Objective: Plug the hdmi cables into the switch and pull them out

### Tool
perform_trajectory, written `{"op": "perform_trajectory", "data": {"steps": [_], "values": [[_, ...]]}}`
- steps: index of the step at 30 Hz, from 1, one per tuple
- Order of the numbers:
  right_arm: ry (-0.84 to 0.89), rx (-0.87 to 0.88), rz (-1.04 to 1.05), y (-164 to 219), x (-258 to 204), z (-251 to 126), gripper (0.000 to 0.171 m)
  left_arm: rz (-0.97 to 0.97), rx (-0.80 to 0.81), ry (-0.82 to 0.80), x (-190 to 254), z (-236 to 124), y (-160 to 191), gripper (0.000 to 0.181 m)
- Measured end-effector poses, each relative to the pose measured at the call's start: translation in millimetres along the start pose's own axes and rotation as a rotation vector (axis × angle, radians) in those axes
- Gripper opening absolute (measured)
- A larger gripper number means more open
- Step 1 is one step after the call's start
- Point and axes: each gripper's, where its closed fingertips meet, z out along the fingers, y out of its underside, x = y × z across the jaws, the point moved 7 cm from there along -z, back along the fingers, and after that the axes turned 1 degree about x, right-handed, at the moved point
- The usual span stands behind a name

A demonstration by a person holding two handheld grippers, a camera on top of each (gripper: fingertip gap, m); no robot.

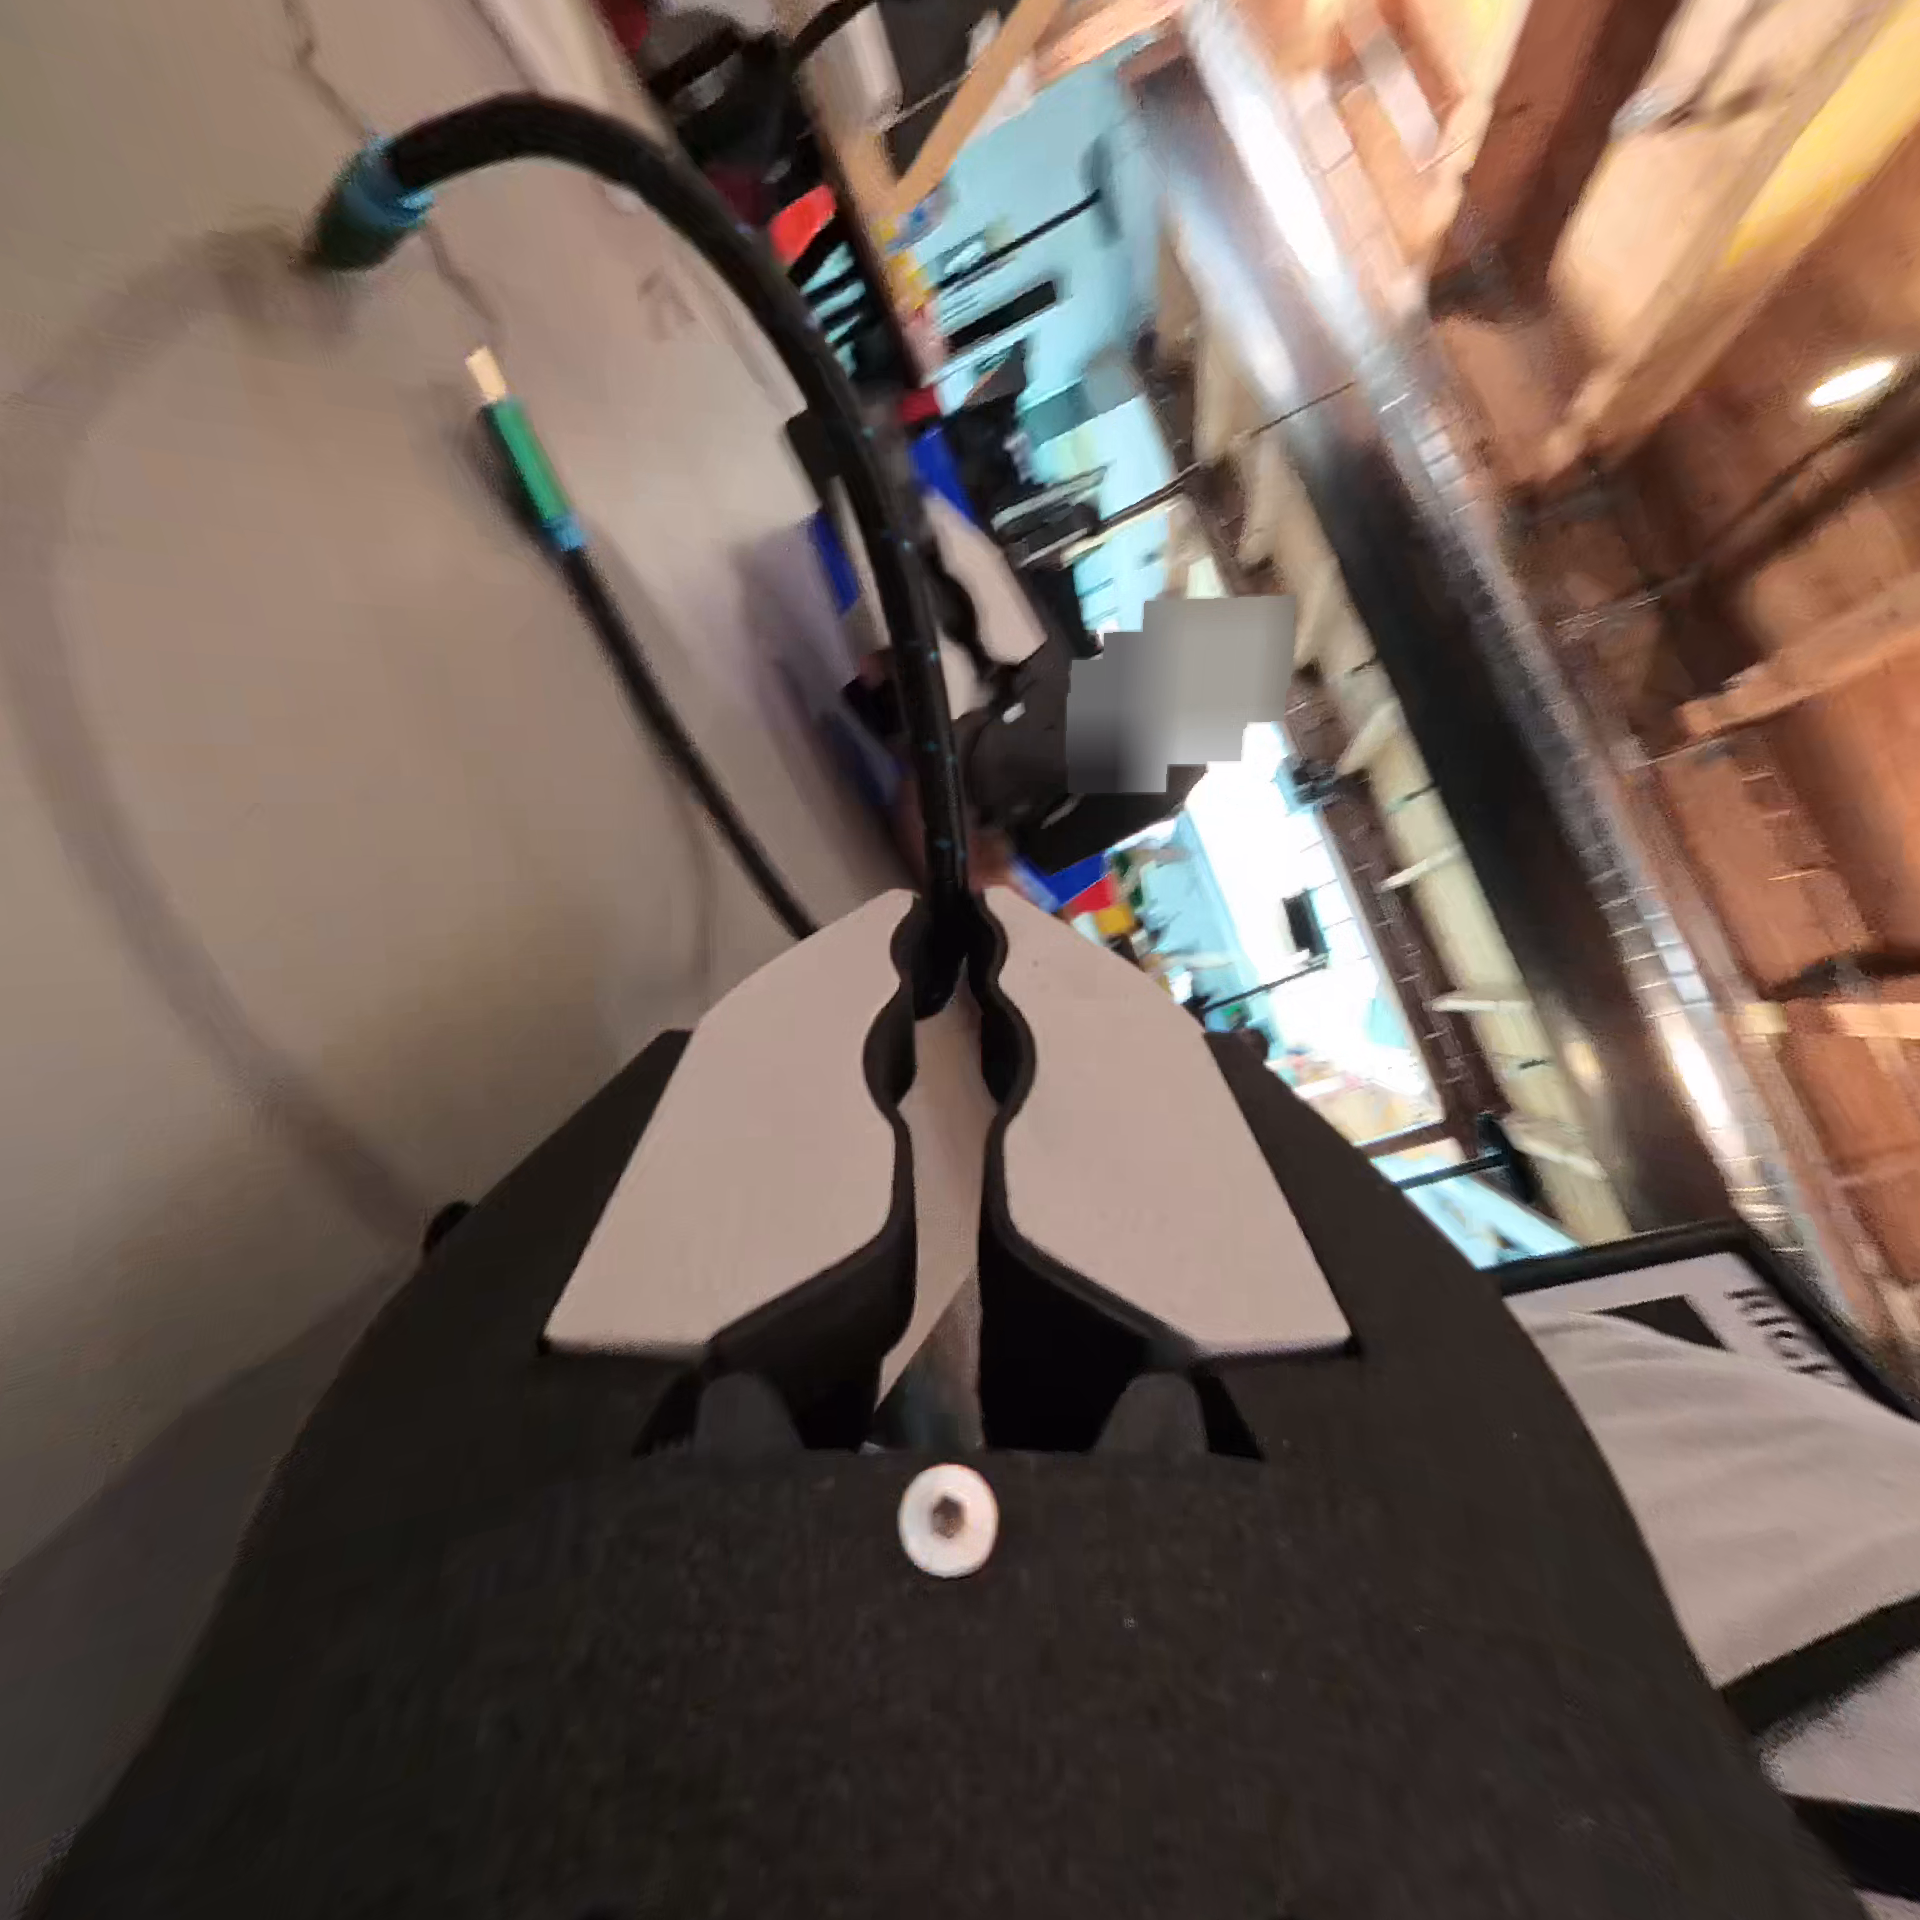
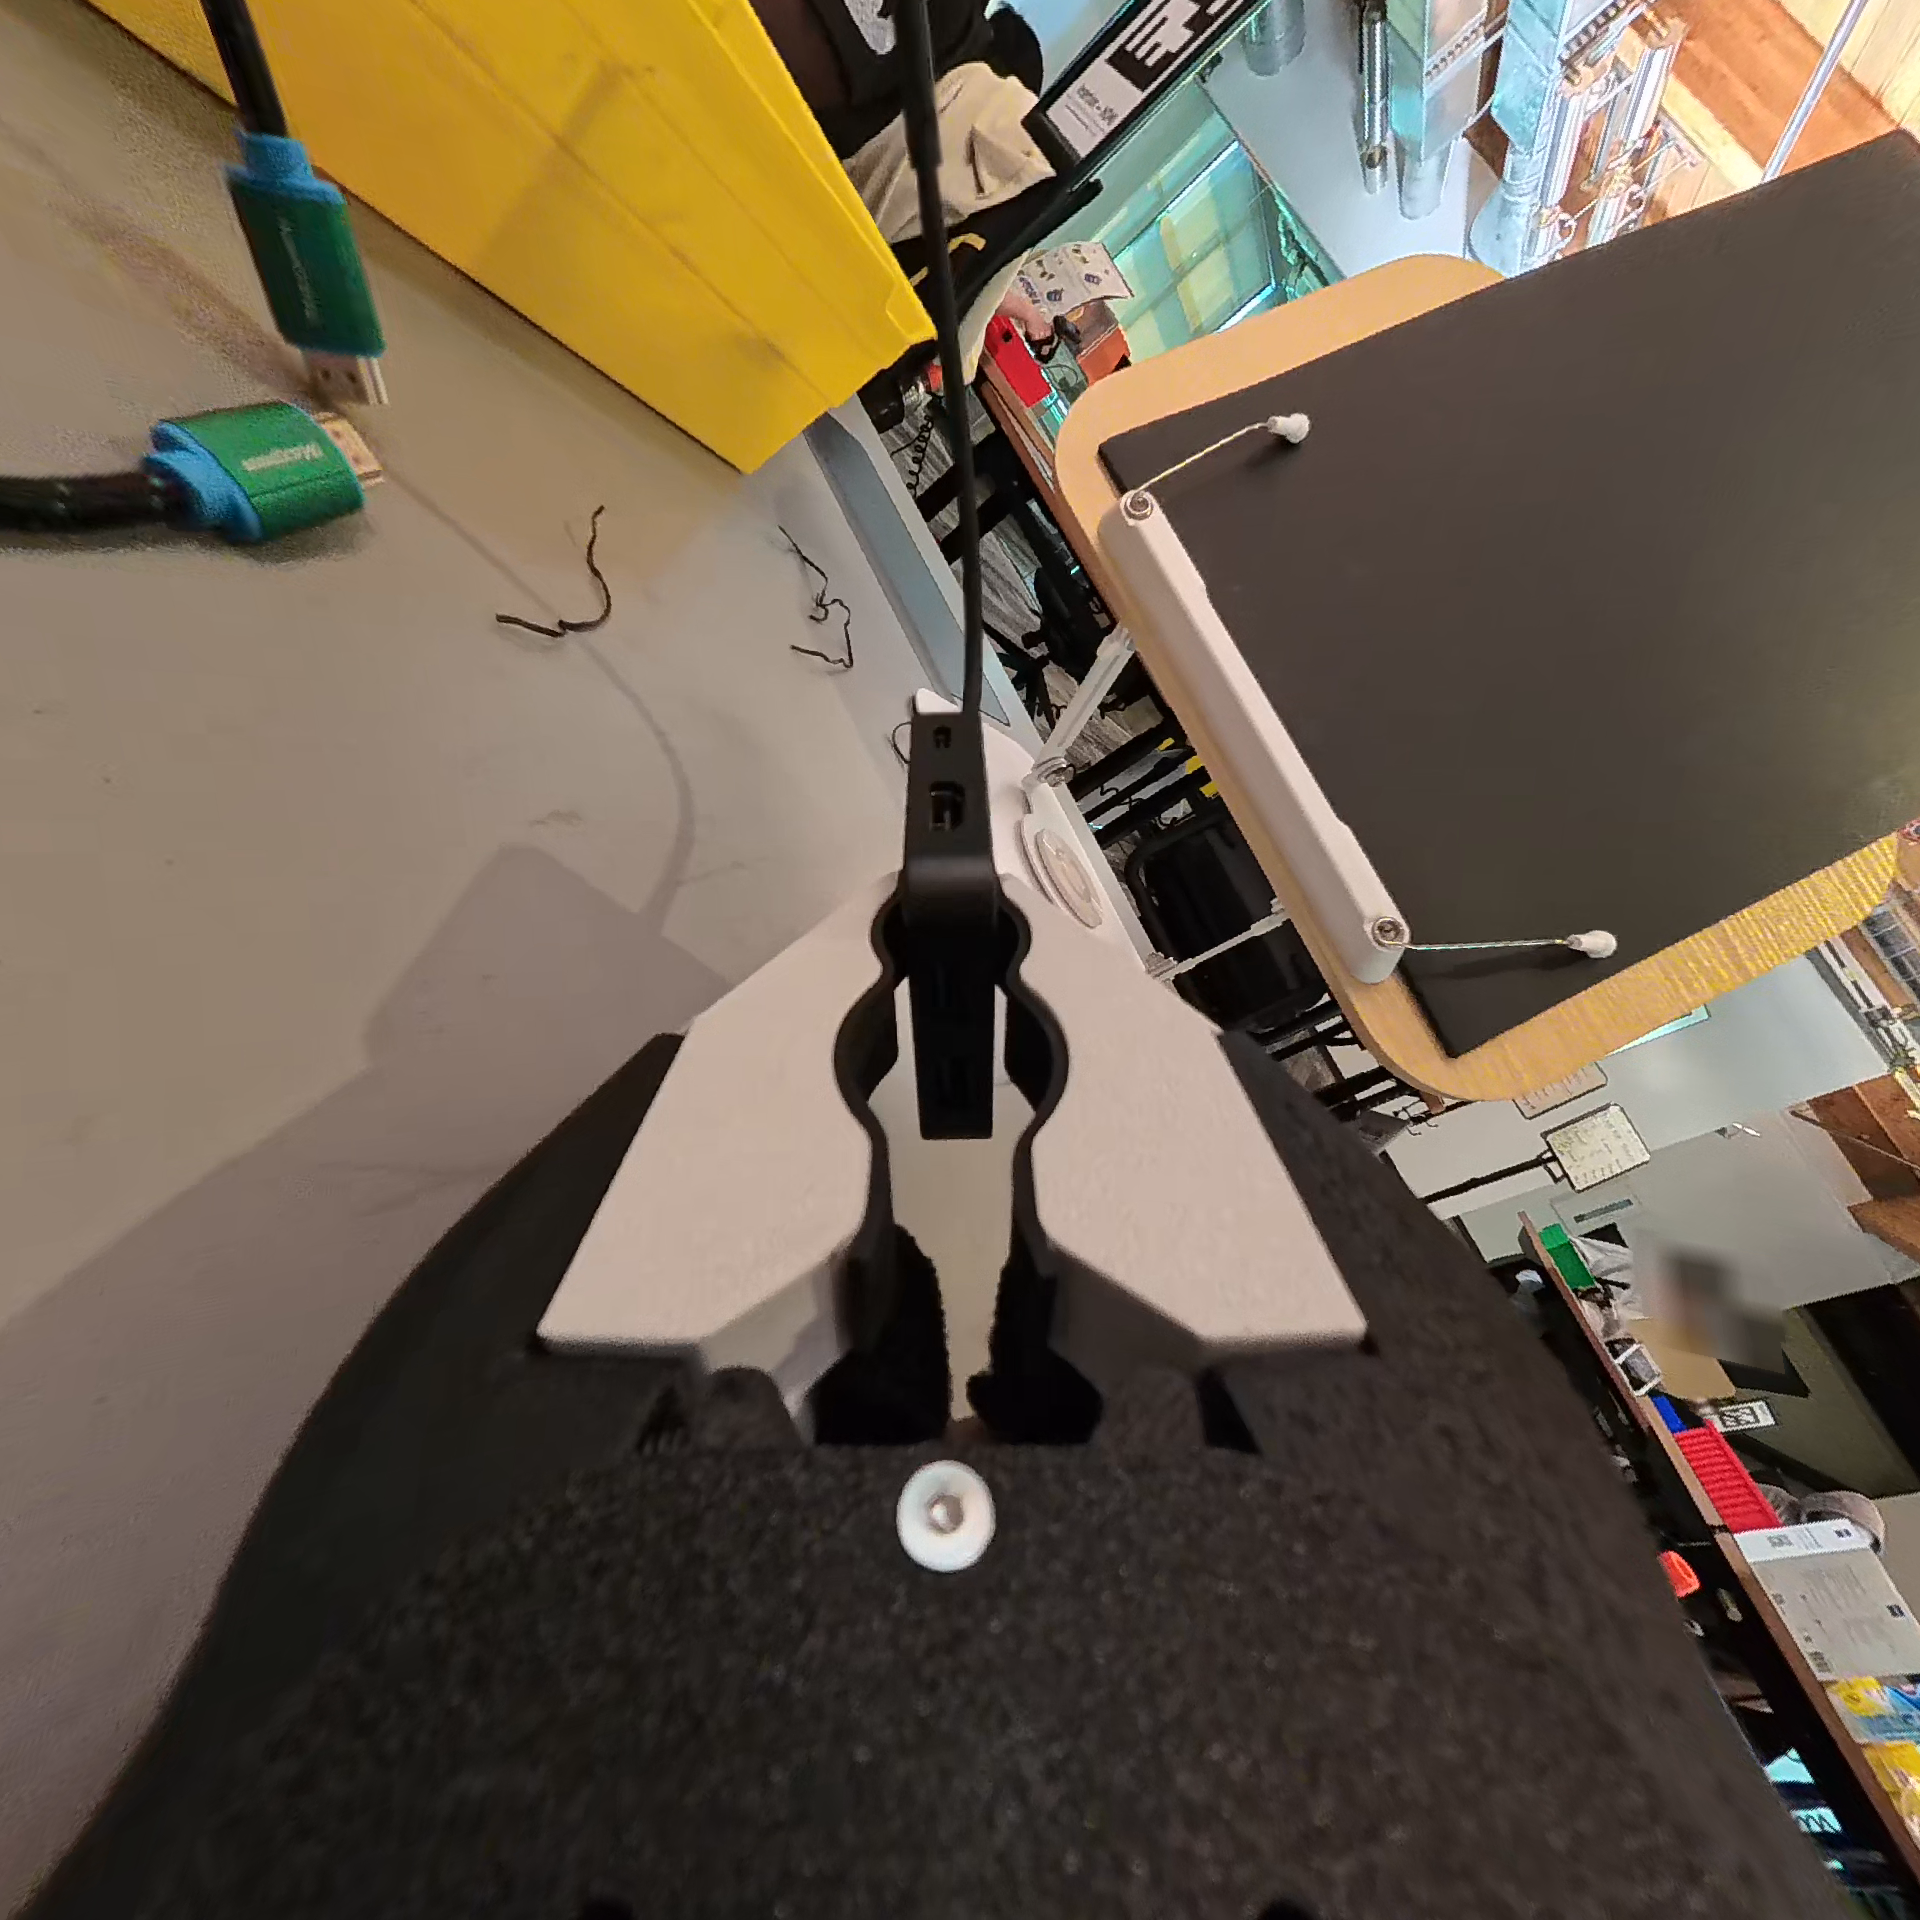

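While the right gripper (image 2: 951, 935) clamps the black switch (image 2: 948, 914) edge-on above the grey table (image 2: 312, 935), with a thin black lead (image 2: 951, 416) running up from the switch's far end, the left gripper (image 1: 948, 935) is closed on a braided HDMI cable (image 1: 894, 540) some way behind its plug (image 1: 358, 213), which arches over and hangs near the table. Nothing looks plugged in, so this reads as a step between insertions: one cable lifted, not yet at a port. Next, the held plug probably needs a grip nearer the head and squaring to a port. Two green plugs, one (image 2: 307, 260) and another (image 2: 260, 468), lie on the table beside a yellow bin (image 2: 623, 187); a green plug (image 1: 525, 457) also shows in the blurred left view. The green shells carry pale lettering, and a black-and-white marker card (image 2: 1132, 62) stands behind
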Motion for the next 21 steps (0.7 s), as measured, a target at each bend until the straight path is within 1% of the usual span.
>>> {"op": "perform_trajectory", "data": {"steps": [1,3,6,8,9,10,11,14,17,20,21], "values": [[0.001,-0.002,0.001,0,0,0,0.013,0.007,-0.043,-0.049,-3,-3,3,0.006],[0.004,-0.005,0.005,1,1,0,0.013,-0.025,-0.116,-0.085,-4,-9,13,0.006],[0.000,-0.006,0.007,1,1,0,0.013,-0.067,-0.259,-0.091,-5,-25,26,0.006],[-0.003,-0.011,0.001,1,0,1,0.013,0.013,-0.319,-0.148,-10,-42,21,0.007],[-0.005,-0.011,-0.001,1,0,1,0.013,0.074,-0.351,-0.221,-15,-52,16,0.009],[-0.006,-0.011,-0.003,1,-1,1,0.013,0.135,-0.354,-0.309,-21,-62,9,0.015],[-0.006,-0.012,-0.006,1,-1,1,0.013,0.186,-0.332,-0.380,-25,-72,1,0.024],[-0.009,-0.016,-0.010,1,-2,1,0.013,0.355,-0.231,-0.544,-22,-93,-23,0.035],[-0.005,-0.020,-0.013,1,-2,1,0.012,0.616,-0.180,-0.643,-3,-85,-25,0.046],[-0.004,-0.023,-0.014,1,-2,1,0.013,0.805,-0.203,-0.689,10,-56,-12,0.056],[-0.004,-0.024,-0.015,1,-2,1,0.012,0.846,-0.215,-0.689,14,-45,-6,0.056]]}}
